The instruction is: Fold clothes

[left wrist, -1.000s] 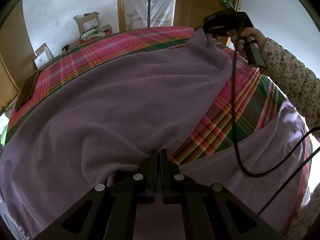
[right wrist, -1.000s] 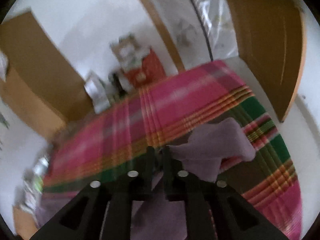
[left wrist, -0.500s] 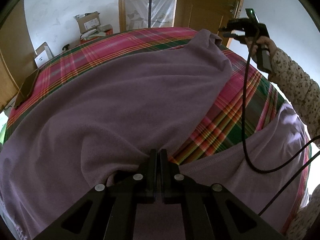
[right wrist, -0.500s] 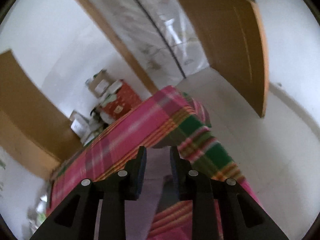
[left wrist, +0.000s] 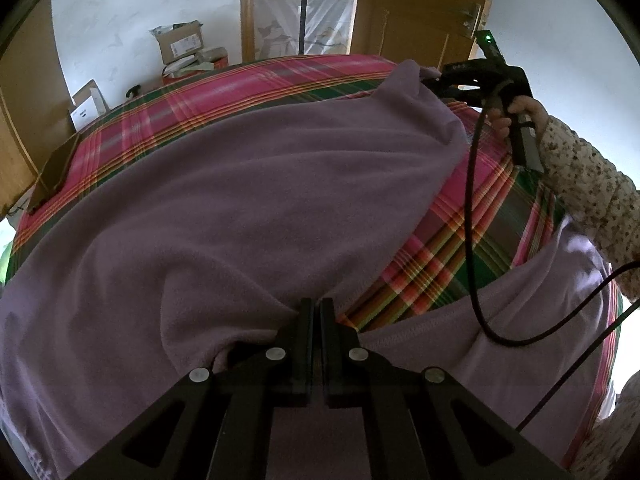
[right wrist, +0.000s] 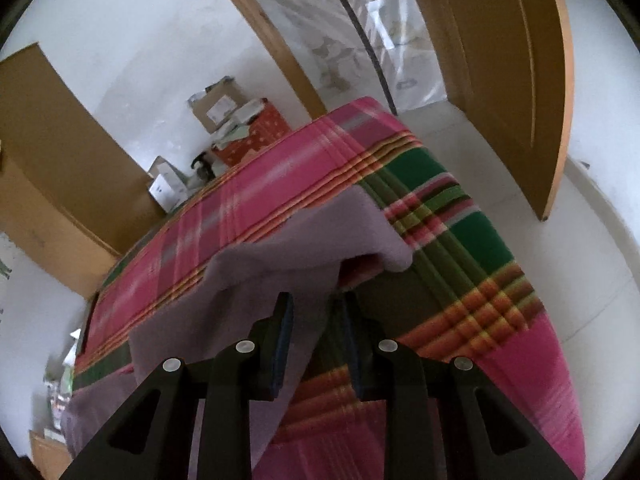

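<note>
A purple fleece garment is spread over the plaid bedspread. At the near edge my left gripper is shut on a bunched fold of its hem. My right gripper, held by a hand, is at the garment's far right corner. In the right wrist view that corner droops onto the bedspread. A flap of it hangs between the parted fingers of my right gripper. Gaps show beside the pads, which do not press on the cloth.
A black cable loops from the right gripper across the bed. A floral sleeve reaches in from the right. A dark flat object lies on the bed's left edge. Cardboard boxes and a wooden door stand beyond the bed.
The right gripper's jaws went from nearly shut to parted. It swung right off the lifted corner, then sank back to it, and the corner now rests lower on the bed. The left gripper kept still.
</note>
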`<state>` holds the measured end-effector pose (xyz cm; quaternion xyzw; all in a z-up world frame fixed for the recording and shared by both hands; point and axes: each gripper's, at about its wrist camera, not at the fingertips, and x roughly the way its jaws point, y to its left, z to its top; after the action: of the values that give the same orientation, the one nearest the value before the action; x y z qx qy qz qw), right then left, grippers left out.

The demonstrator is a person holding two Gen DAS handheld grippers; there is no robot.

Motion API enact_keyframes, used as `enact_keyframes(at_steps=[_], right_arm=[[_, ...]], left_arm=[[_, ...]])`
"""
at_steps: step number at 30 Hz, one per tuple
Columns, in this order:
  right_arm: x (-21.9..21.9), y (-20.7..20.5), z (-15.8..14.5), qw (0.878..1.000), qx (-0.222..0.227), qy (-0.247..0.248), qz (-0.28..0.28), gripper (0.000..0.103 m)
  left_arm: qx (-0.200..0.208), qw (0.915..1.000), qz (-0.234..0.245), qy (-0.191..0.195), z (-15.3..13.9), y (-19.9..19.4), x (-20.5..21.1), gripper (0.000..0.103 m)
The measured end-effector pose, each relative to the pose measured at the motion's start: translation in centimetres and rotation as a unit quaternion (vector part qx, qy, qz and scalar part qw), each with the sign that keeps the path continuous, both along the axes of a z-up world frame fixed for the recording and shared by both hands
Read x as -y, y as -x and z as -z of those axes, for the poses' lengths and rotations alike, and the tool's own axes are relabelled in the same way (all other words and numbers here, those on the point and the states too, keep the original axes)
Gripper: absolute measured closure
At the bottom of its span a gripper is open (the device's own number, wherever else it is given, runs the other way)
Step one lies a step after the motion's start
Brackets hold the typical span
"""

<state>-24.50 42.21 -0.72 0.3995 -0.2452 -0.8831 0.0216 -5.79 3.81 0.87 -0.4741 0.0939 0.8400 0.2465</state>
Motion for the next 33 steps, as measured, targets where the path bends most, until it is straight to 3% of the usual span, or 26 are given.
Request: enact_keyframes(at_steps=[6,8,10,13,17,33], right_arm=[[0.3,1.2,0.0,1.0,0.002,0.005,0.012,0.078],[0.7,1.3,-0.2,1.0,0.002,-0.015,0.015,0.081],[0.9,1.3,-0.1,0.999,0.006,-0.029,0.019,0.092],[1.2,1.2,-0.2,0.999,0.008,-0.045,0.017,0.096],[1.8,0.7,-1.1,0.997,-0.001,-0.081,0.016,0.098],[-2.2,-5.3,-6.6,0.991,-0.015,-0.108,0.072,0.098]], left_arm=[[0.0,1.0,-0.001,-0.001,0.0,0.0,0.0,0.1],[0.001,1.0,-0.001,-0.002,0.0,0.1,0.0,0.1],[0.001,1.0,-0.001,-0.002,0.1,0.1,0.0,0.1],[0.0,1.0,-0.002,0.0,0.0,0.0,-0.1,0.1],[0.001,1.0,-0.002,-0.002,0.0,0.0,0.0,0.1],[-0.023,0.9996,0.014,-0.005,-1.8,-0.7,-0.8,0.101]])
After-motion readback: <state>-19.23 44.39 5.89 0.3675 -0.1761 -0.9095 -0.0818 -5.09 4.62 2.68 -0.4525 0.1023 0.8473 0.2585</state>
